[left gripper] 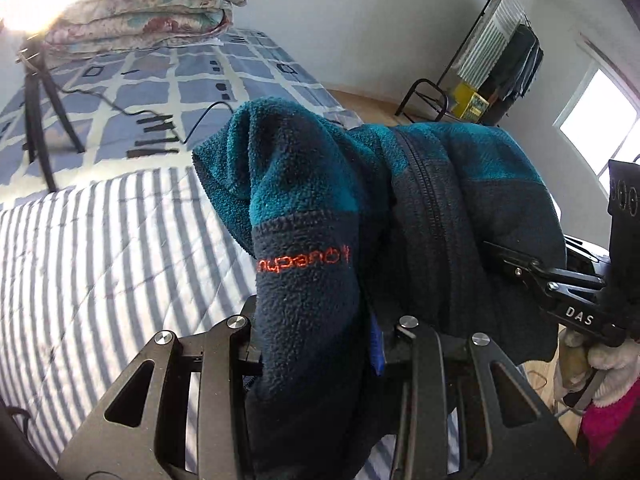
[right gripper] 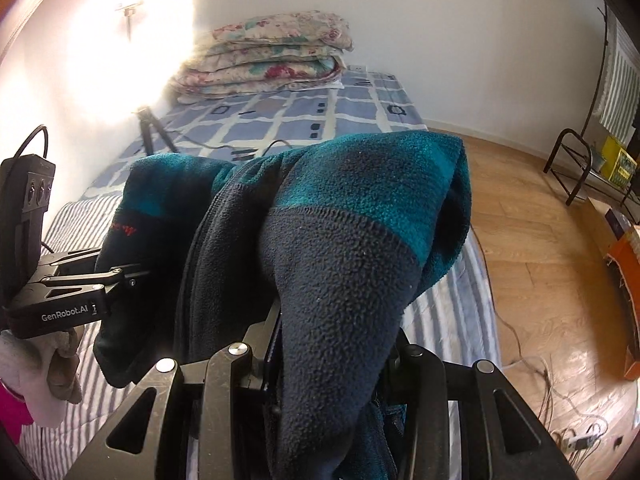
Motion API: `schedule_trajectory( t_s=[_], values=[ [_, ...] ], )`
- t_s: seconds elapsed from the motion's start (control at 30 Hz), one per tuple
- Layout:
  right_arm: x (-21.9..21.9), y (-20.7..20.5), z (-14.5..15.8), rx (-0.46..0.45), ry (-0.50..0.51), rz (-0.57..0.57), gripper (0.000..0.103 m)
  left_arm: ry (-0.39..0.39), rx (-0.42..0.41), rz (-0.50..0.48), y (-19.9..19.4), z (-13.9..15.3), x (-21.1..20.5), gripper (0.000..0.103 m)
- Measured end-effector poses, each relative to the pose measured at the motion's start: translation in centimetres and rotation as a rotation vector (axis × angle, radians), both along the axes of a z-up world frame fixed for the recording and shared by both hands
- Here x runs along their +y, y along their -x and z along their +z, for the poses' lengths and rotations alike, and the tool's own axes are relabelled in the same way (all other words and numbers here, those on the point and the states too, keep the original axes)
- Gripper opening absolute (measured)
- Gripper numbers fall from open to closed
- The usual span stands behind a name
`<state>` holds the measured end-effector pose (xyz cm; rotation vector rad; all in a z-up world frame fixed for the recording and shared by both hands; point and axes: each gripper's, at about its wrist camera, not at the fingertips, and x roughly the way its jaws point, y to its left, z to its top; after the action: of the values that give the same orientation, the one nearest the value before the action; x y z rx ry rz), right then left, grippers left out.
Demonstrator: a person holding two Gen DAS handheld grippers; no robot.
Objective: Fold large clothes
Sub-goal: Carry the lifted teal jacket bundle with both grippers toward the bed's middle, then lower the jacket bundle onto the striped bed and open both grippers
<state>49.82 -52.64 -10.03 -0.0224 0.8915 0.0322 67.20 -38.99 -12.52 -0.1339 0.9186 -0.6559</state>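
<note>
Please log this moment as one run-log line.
left tool: shut on fleece jacket | right tool: shut on fleece jacket | jacket: bunched, lifted over striped sheet | fold: not yet laid

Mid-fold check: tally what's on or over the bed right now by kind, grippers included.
Fleece jacket, teal and navy, held up over the bed: 1
Grippers clamped on it: 2, left gripper and right gripper
Folded floral quilt: 1
Tripod standing on the bed: 1
Striped sheet: 1
Checked blue cover: 1
Total: 7
</note>
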Motion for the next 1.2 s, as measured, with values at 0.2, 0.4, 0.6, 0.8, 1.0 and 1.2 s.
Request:
schedule_trajectory(
  t_s=[0.2, 0.4, 0.6, 0.8, 1.0, 1.2],
  values=[
    [-1.9, -5.5, 0.0, -0.01, 0.057, 0.011, 0.038, 0.008, -0.013, 0.035, -4.1, -0.4, -2.5, 0.035],
    [-4.0, -9.4, -1.6, 0.005, 0.076, 0.003, 0.038, 0.003, -0.001, 0.054, -7.3, -1.9, -5.0, 0.035],
    [-6.4, -11.3, -4.6, 0.058, 0.067, -0.023, 0.044, -0.049, -0.001, 0.082, -8.7, -4.1, -5.0, 0.035],
    [-9.9, -11.6, -6.2, 0.095, 0.119, -0.184, 0.053, -0.079, 0.023, 0.142, -9.8, -5.6, -3.0, 0.044],
    [-10.4, -11.5, -7.2, 0.132, 0.204, -0.238, 0.063, -0.141, -0.008, 0.135, -9.4, -6.0, -3.3, 0.051],
    [-11.5, -10.2, -6.7, 0.128, 0.206, -0.284, 0.063, -0.18, -0.043, 0.135, -8.2, -5.3, -3.4, 0.051]
  ],
)
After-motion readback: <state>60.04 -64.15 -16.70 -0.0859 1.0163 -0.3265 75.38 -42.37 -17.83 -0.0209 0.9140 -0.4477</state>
